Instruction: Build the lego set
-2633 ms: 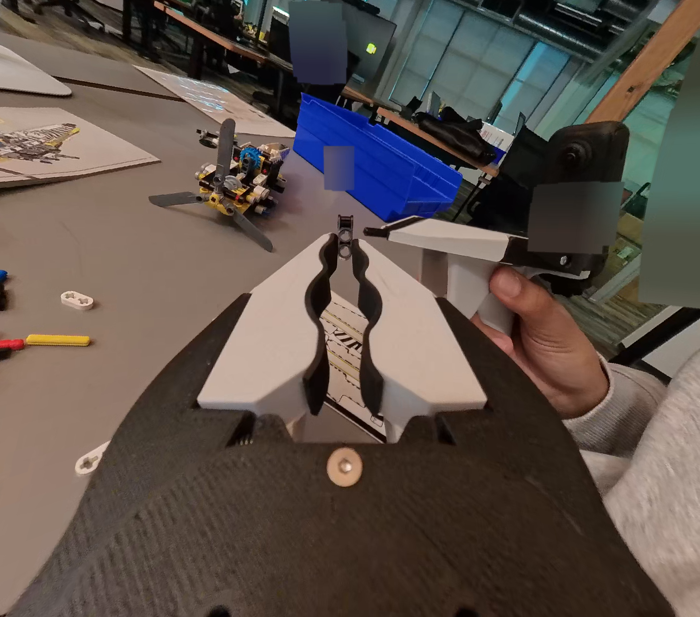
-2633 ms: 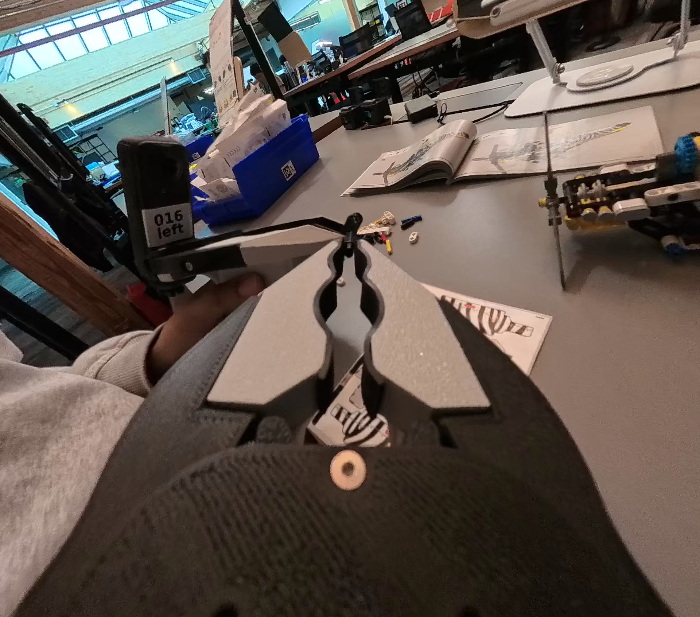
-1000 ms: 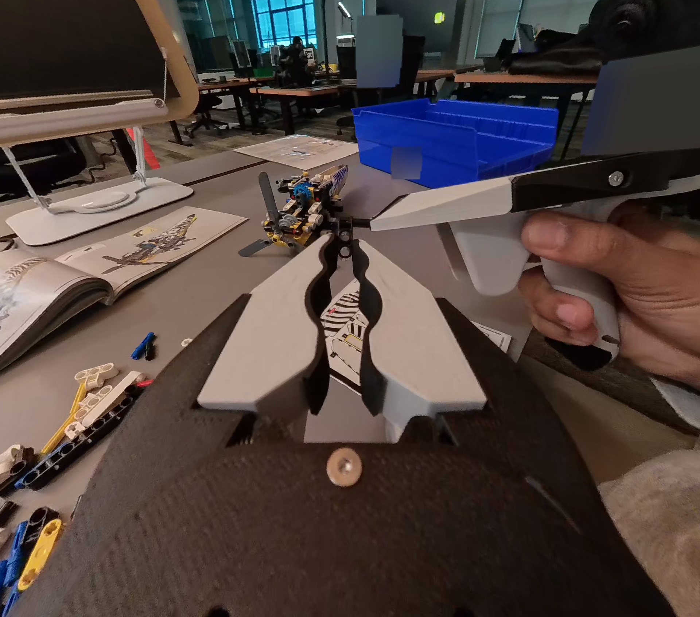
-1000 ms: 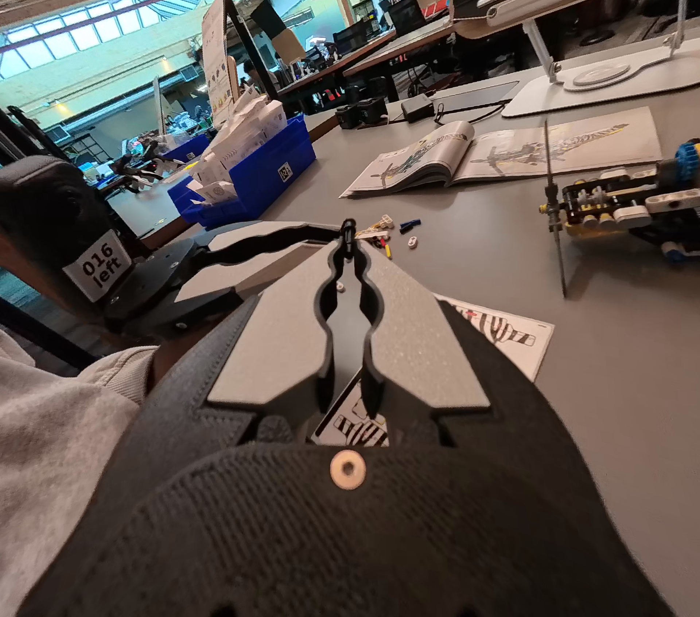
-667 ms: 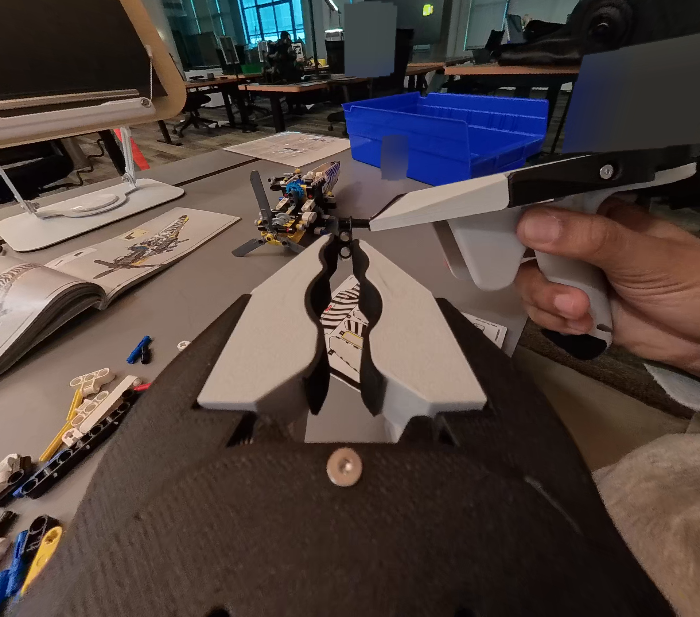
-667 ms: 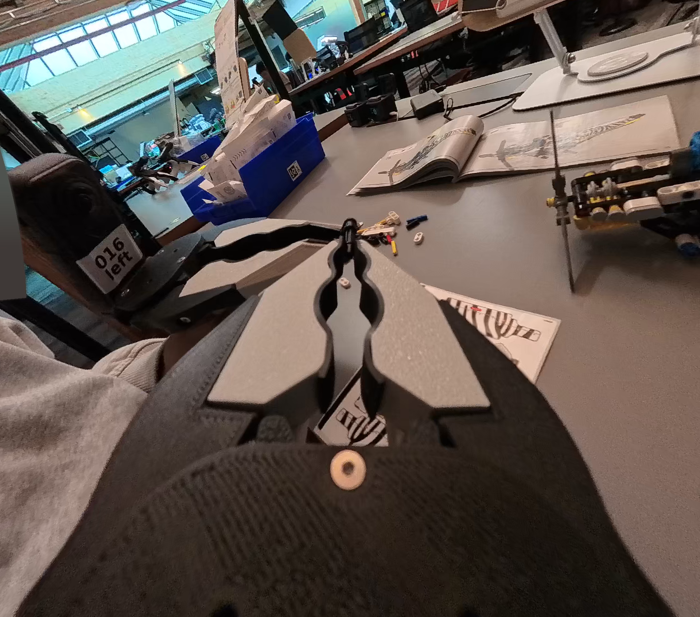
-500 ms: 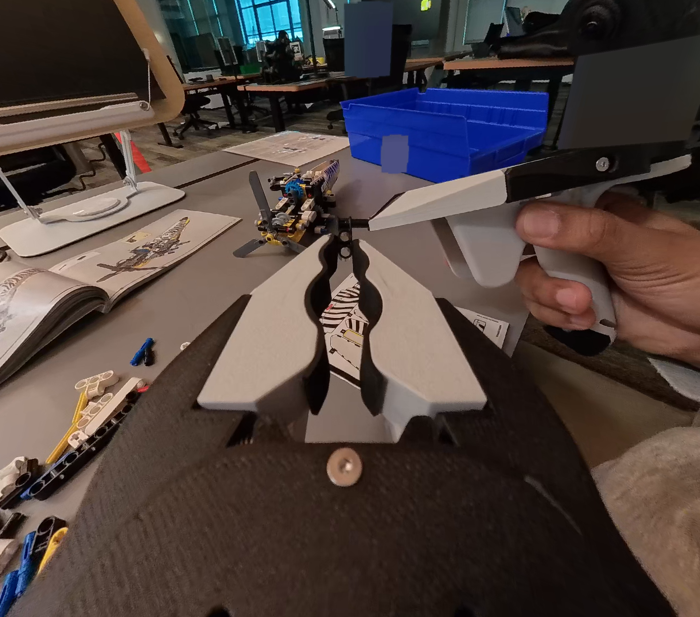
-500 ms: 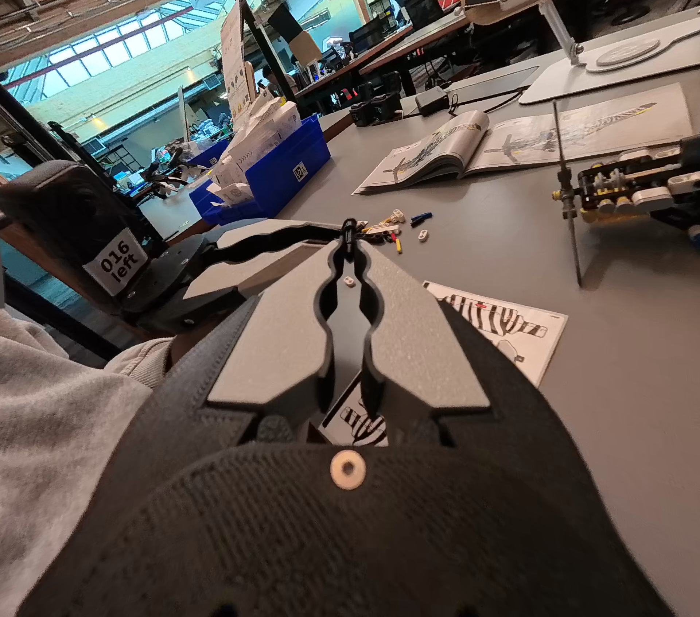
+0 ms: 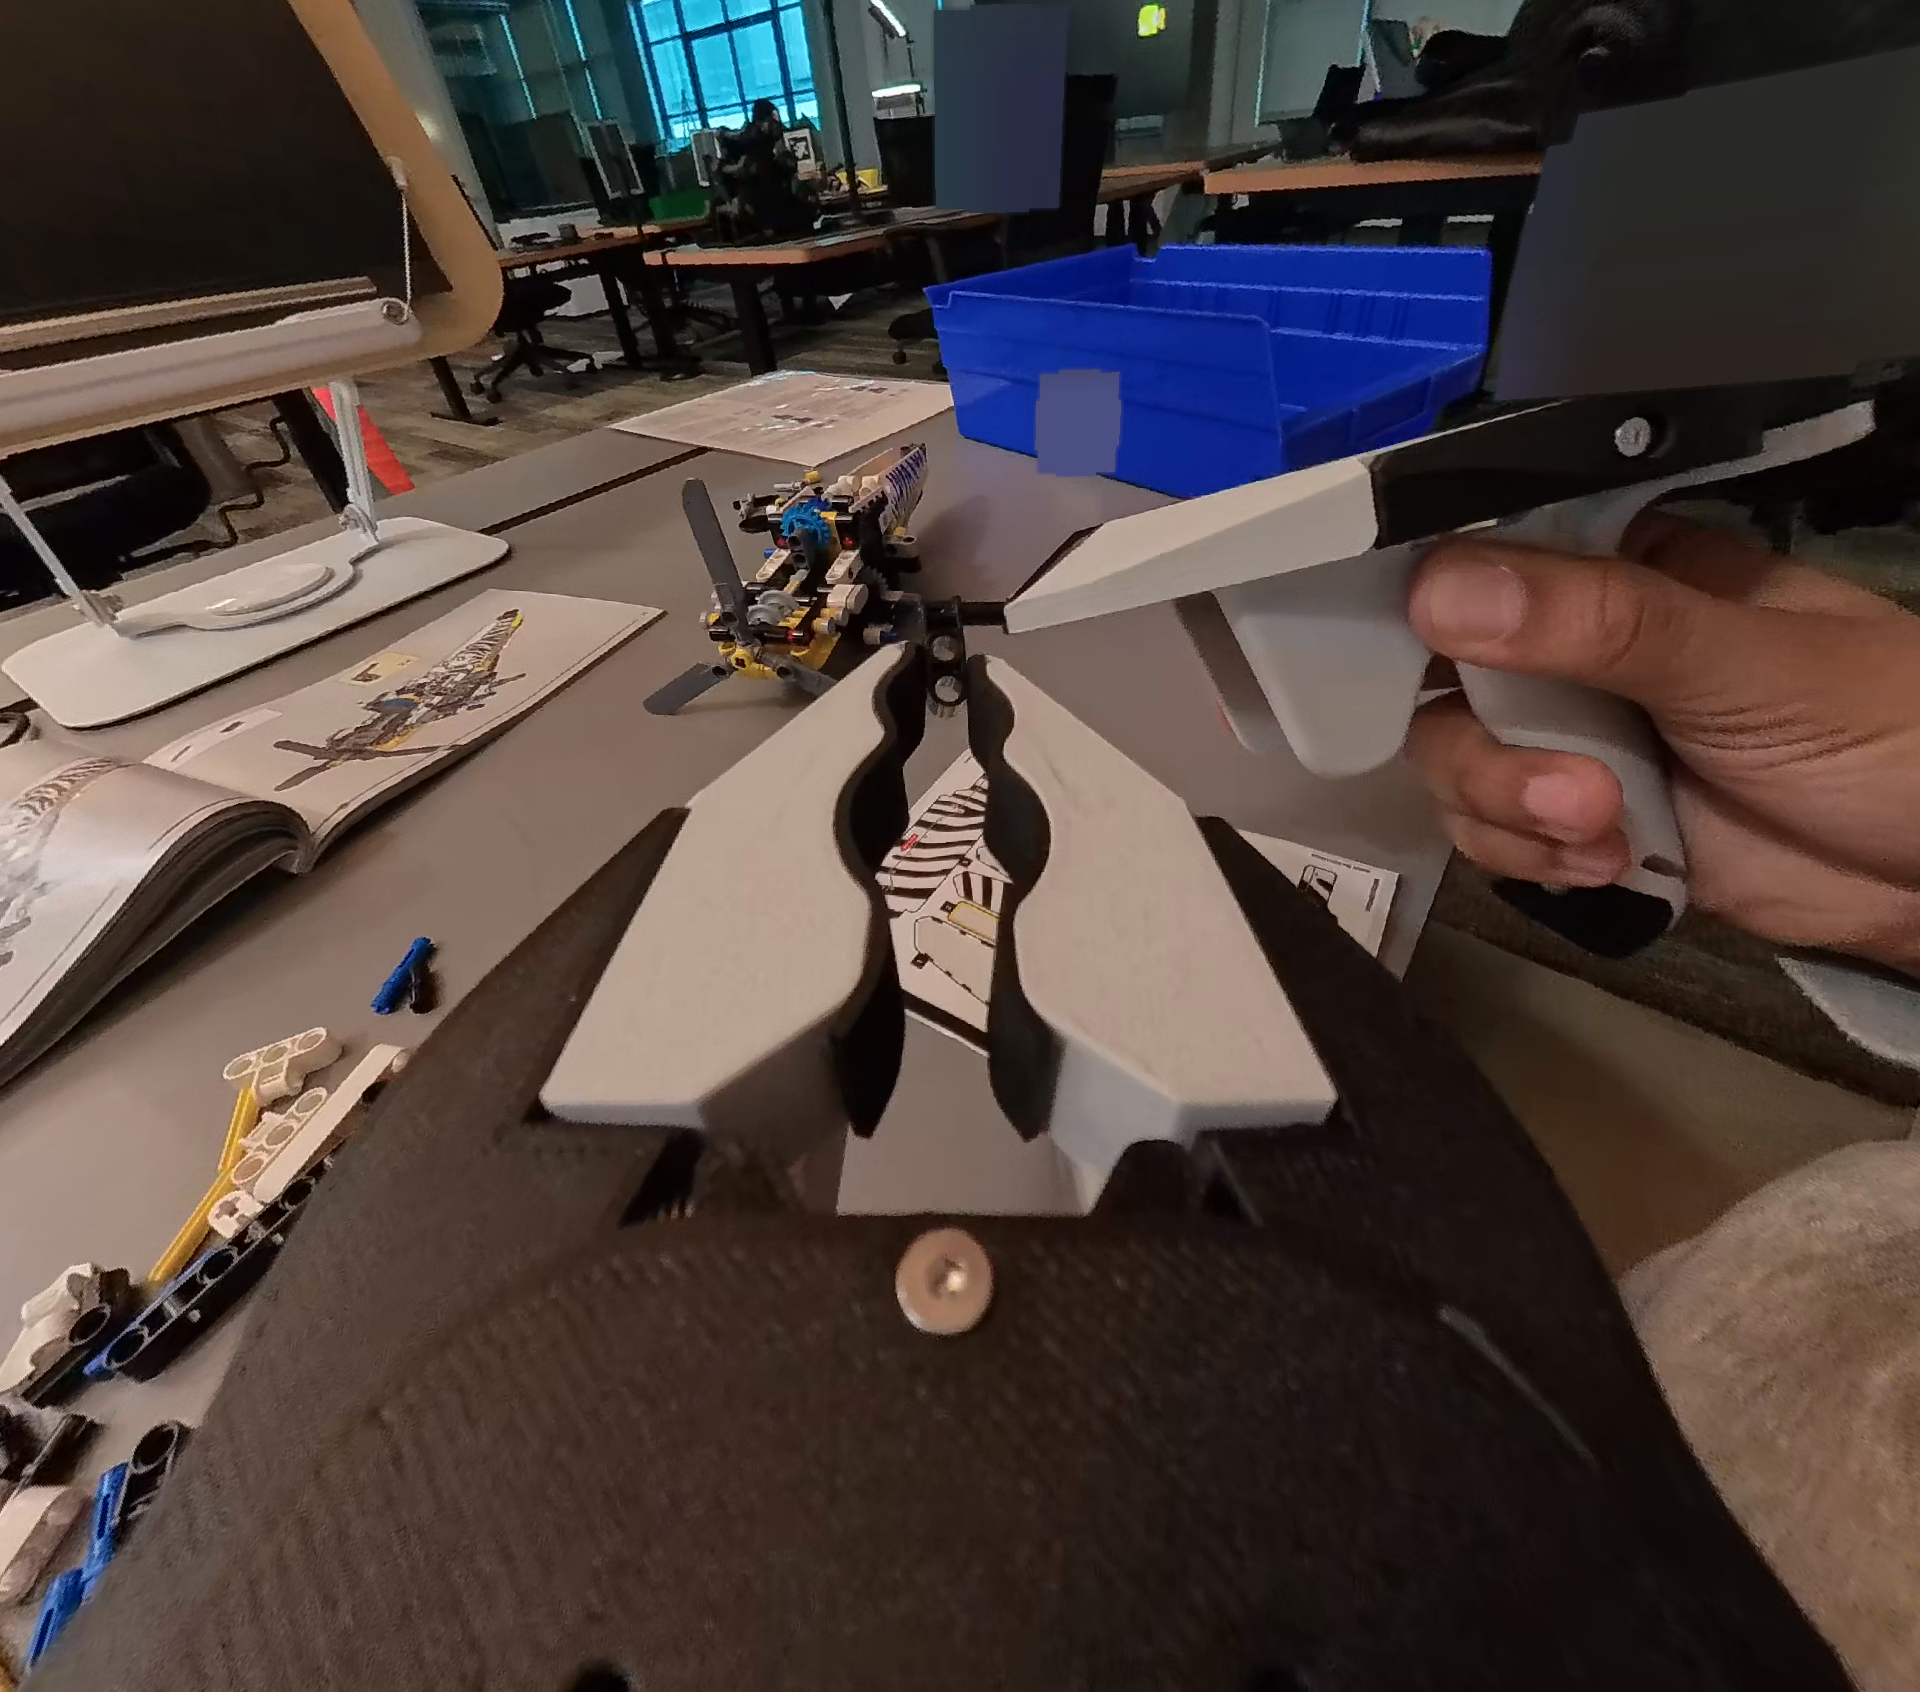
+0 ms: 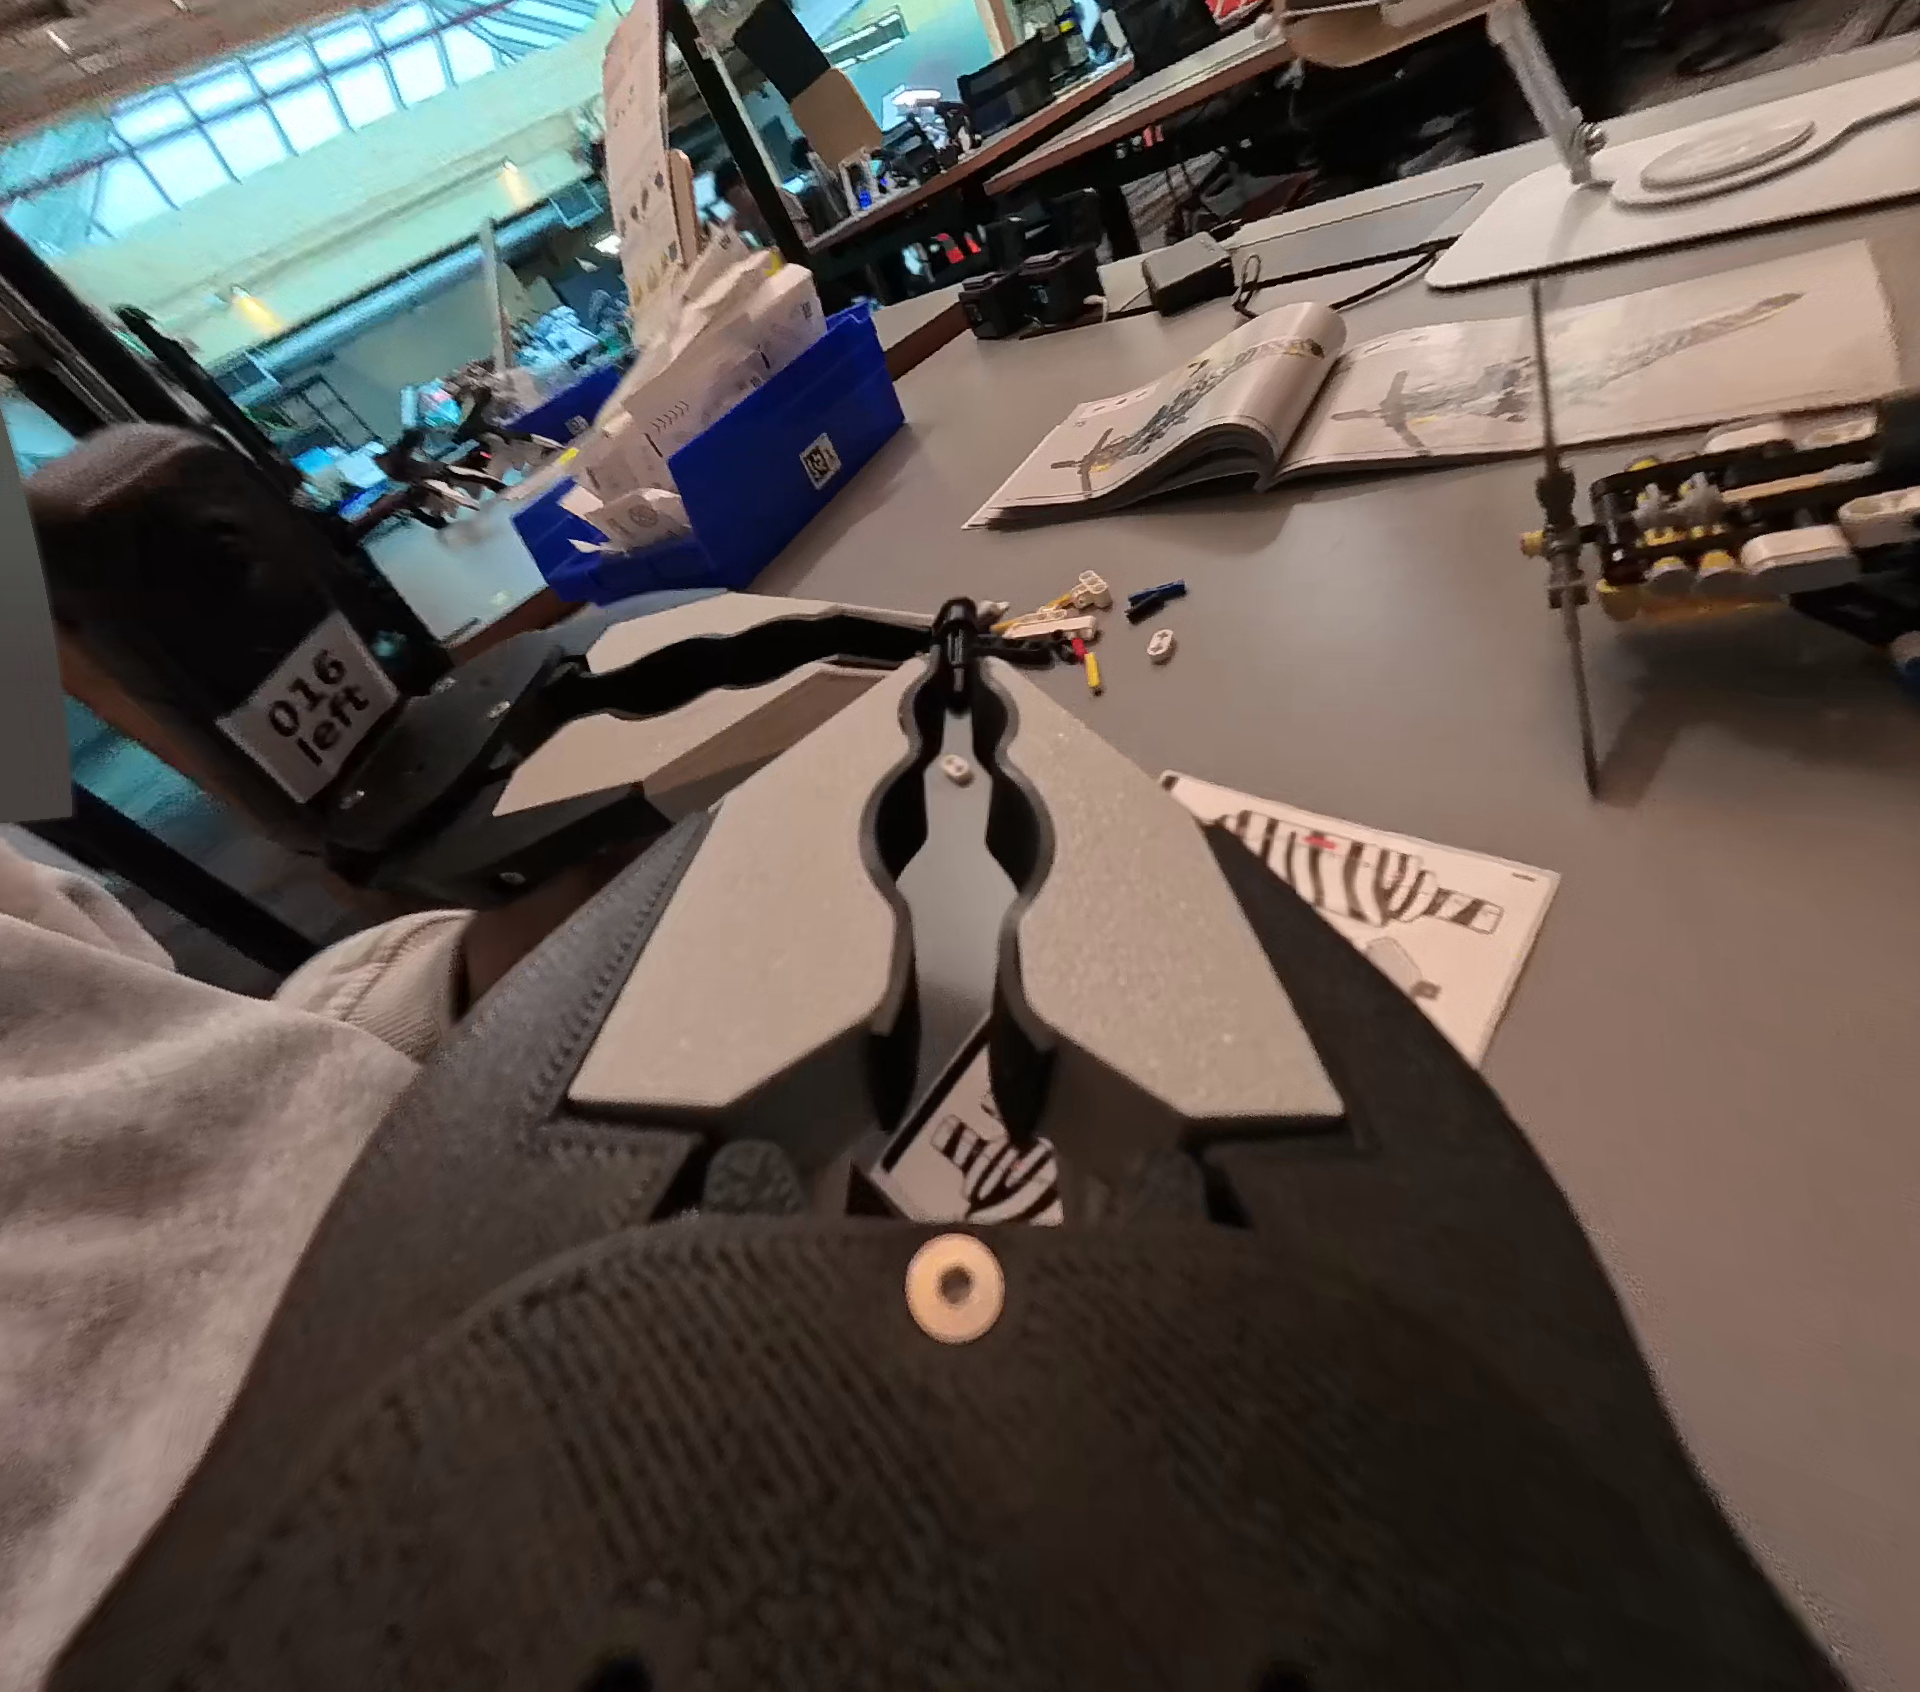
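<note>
Two grippers are meeting tip to tip above the grey table [image 9: 582,769]. The left gripper [image 9: 945,674] is pinching a small black connector piece [image 9: 948,657] between narrowed fingers; the right gripper [image 10: 956,643] is clamping narrowly on a black pin [image 9: 982,606] touching that connector. One half-built propeller model [image 9: 805,577] is standing just beyond the connector. One open instruction booklet [image 9: 260,769] and one sticker sheet [image 10: 1371,894] are lying near the model. Two blue bins are showing: one [image 9: 1226,364] behind the model, its contents hidden; another [image 10: 748,468] holding white boxes [image 10: 717,364]. Loose pieces [image 9: 260,1123] are lying beside the booklet.
</note>
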Available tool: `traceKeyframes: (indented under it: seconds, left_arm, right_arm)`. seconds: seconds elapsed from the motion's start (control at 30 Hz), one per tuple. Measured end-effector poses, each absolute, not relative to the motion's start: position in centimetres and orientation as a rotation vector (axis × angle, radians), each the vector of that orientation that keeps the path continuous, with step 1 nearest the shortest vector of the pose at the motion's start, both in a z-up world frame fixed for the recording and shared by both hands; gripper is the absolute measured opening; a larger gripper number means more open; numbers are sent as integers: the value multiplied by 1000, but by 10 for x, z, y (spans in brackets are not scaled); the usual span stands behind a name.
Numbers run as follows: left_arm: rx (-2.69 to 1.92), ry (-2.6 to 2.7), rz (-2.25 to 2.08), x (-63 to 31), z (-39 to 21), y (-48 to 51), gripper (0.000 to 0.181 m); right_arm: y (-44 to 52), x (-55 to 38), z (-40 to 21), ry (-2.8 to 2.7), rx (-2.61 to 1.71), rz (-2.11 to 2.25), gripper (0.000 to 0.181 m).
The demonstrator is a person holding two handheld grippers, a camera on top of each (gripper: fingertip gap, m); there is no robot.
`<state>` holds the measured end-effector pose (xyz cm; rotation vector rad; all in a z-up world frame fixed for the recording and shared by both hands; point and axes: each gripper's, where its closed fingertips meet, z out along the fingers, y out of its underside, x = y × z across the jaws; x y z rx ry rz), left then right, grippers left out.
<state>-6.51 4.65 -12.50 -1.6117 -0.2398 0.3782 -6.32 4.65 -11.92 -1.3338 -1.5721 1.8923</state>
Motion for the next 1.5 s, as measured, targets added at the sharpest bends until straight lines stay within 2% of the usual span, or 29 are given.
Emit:
traceKeyframes:
  seconds: [0.13, 0.37, 0.57, 0.83, 0.93, 1.03, 1.5]
  left_arm:
    - [-1616, -220, 389, -63, -125, 47, 5]
    - [-1613, -201, 371, -60, -124, 46, 5]
    - [-1603, -183, 357, -57, -122, 45, 5]
    - [-1593, -178, 260, -55, -121, 44, 5]
    - [-1569, -159, 275, -53, -118, 43, 13]
    - [-1585, -151, 319, -55, -119, 43, 7]
    - [-1588, -184, 207, -53, -120, 40, 4]
  right_arm:
    - [48, -62, -121, -1535, -1399, 2035, 2]
    - [46, -60, -119, -1610, -1268, 1853, 2]
    - [47, -58, -119, -1545, -1378, 2108, 2]
    - [46, -58, -119, -1644, -1299, 1913, 2]
    - [43, -58, -119, -1663, -1309, 1912, 2]
    - [42, -57, -120, -1655, -1329, 1956, 2]
    - [38, -55, -124, -1693, -1313, 1965, 2]
